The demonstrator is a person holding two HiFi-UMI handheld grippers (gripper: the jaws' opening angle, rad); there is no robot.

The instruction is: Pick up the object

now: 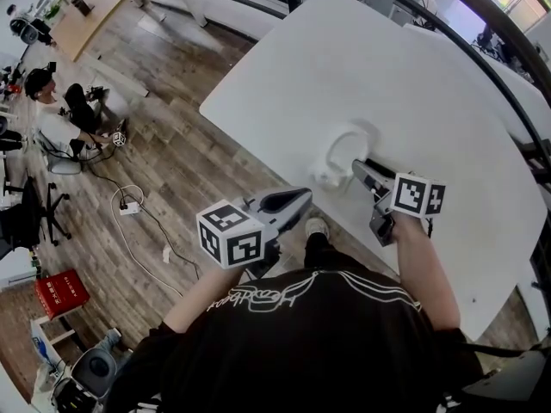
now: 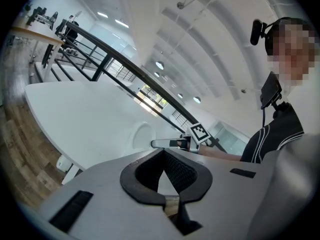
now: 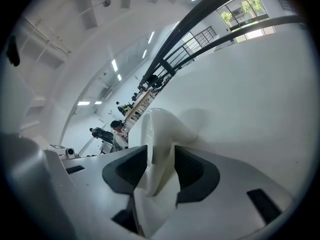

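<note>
A white funnel-shaped object point(image 1: 338, 151) lies on its side on the white table point(image 1: 413, 84), close to the table's near edge. My right gripper point(image 1: 360, 169) reaches it from the right. In the right gripper view the object point(image 3: 159, 126) has its thin part between the two dark pads point(image 3: 131, 168), and the jaws stand wide around it. My left gripper point(image 1: 297, 201) hangs off the table's near edge, above the floor and to the left of the object. Its pads point(image 2: 186, 173) meet with nothing between them. The left gripper view shows the object point(image 2: 141, 134) and the right gripper point(image 2: 172, 143) beyond.
Wood floor point(image 1: 172, 144) lies left of the table's edge, with a white power strip and cable point(image 1: 129, 205) and a red box point(image 1: 60, 291). A person sits on the floor at far left point(image 1: 52, 101). A dark railing point(image 1: 482, 50) runs behind the table.
</note>
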